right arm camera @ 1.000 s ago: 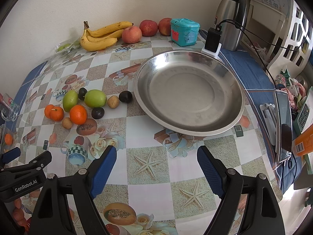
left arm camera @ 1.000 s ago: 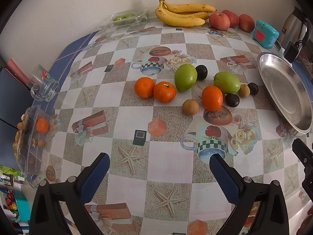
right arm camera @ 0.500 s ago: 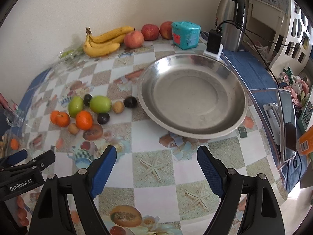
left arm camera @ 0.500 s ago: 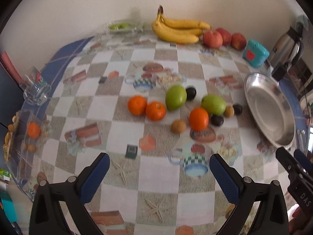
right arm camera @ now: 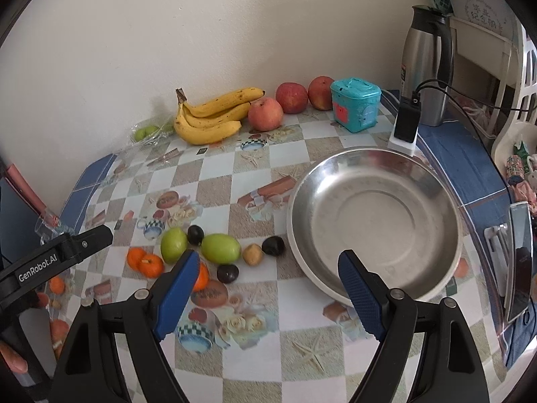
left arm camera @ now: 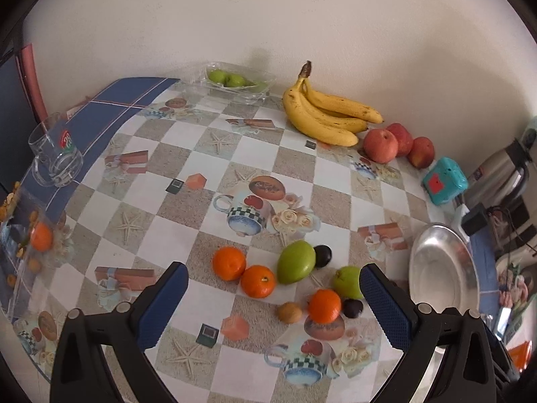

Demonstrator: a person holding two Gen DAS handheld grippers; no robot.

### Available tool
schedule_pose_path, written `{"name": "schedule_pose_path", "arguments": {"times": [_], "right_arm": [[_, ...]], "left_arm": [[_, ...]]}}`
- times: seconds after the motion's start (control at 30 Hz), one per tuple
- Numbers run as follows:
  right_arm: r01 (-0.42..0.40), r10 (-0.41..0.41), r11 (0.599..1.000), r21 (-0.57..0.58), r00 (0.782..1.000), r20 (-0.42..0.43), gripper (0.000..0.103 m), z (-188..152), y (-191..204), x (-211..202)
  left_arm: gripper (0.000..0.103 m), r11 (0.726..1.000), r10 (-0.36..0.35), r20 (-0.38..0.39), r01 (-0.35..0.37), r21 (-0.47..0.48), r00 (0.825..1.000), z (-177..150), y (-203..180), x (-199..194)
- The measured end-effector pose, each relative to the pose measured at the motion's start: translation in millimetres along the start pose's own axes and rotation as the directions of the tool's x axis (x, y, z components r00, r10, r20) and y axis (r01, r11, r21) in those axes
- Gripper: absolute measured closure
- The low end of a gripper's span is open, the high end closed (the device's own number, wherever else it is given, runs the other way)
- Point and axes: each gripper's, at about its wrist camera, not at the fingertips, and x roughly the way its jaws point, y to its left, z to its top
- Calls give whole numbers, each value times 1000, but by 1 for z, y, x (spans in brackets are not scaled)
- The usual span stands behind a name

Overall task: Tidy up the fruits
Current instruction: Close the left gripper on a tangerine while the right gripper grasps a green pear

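Note:
A cluster of loose fruit lies mid-table: oranges [left arm camera: 229, 263], green fruits [left arm camera: 296, 262] [right arm camera: 221, 248], dark plums [left arm camera: 323, 256] and small brown fruits [right arm camera: 252, 254]. A banana bunch [left arm camera: 324, 114] [right arm camera: 209, 114] and three red apples [left arm camera: 381, 141] [right arm camera: 291, 98] lie by the wall. An empty steel bowl [right arm camera: 374, 221] [left arm camera: 439, 268] stands to the right. My left gripper [left arm camera: 273, 305] is open and empty, above the near side of the cluster. My right gripper [right arm camera: 265, 288] is open and empty, near the bowl's front-left rim.
A teal box [right arm camera: 355, 104], a steel thermos [right arm camera: 426, 67] and a black charger [right arm camera: 407, 122] stand at the back right. A phone [right arm camera: 518, 262] lies at the right edge. A glass mug [left arm camera: 55, 151] and a clear box of green fruit [left arm camera: 235, 82] stand at the left and back.
Both grippers have risen and tilted up, so more wall shows and the fruit sits lower in both views. The left gripper now shows further into the right wrist view. Both stay open.

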Motion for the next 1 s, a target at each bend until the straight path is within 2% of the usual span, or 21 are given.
{"name": "schedule_pose_path", "arguments": {"times": [0.13,0.27,0.47,0.73,0.9,1.0], "right_arm": [[-14,15,1000,18,999,-36,18,8,4,20],[-17,17,1000,9,997,-73,18,17,13,43],[-17,16,1000,-7,994,-110,18,31,27,69],[-19,14,999,-38,991,-135,18,45,44,96],[-26,16,999,-45,978,-207,19,31,48,118],[-28,15,998,-54,972,-233,24,26,51,125]], "left_arm": [[0,1000,13,-37,-13,9,999,3,-4,23],[0,997,74,-73,-73,12,995,11,1,43],[0,992,126,-69,-126,10,990,30,21,54],[1,993,98,-128,-105,-54,987,26,48,69],[7,993,67,-182,-83,-82,981,18,52,85],[7,992,48,-205,-71,-108,978,13,57,91]]}}
